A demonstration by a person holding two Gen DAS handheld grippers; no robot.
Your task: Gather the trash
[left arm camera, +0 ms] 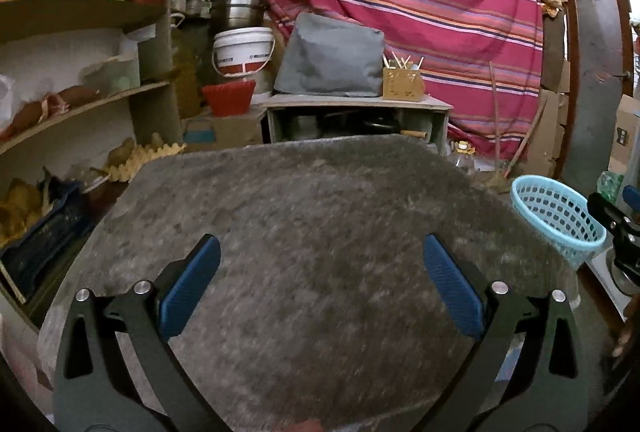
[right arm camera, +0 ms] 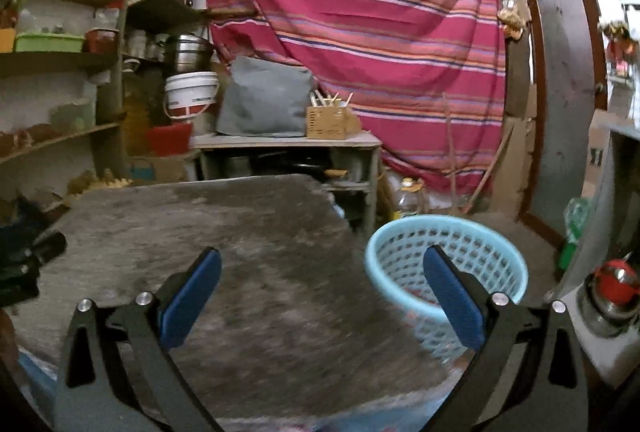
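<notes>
In the left wrist view, the left gripper (left arm camera: pixel 320 284) hangs over a grey fuzzy mat (left arm camera: pixel 312 200) with its blue pads (left arm camera: pixel 192 288) spread wide and nothing between them. The light blue basket (left arm camera: pixel 556 216) stands off the mat's edge at about three o'clock, and part of the other tool shows just beyond it at the frame's right rim. No loose scrap is visible on the mat; motion blur may hide small bits. In the right wrist view, the right gripper (right arm camera: pixel 320 292) also has its jaws fully apart and empty, with the basket (right arm camera: pixel 444 264) partly behind its right finger (right arm camera: pixel 452 296) at about four o'clock. Something reddish lies at the basket's bottom, too blurred to name, so collected trash probably sits there. To do the next pickup well, each tool likely needs to slow until the view sharpens, scan the mat's edges and the floor near the basket, then approach any scrap with the pads straddling it before closing.
</notes>
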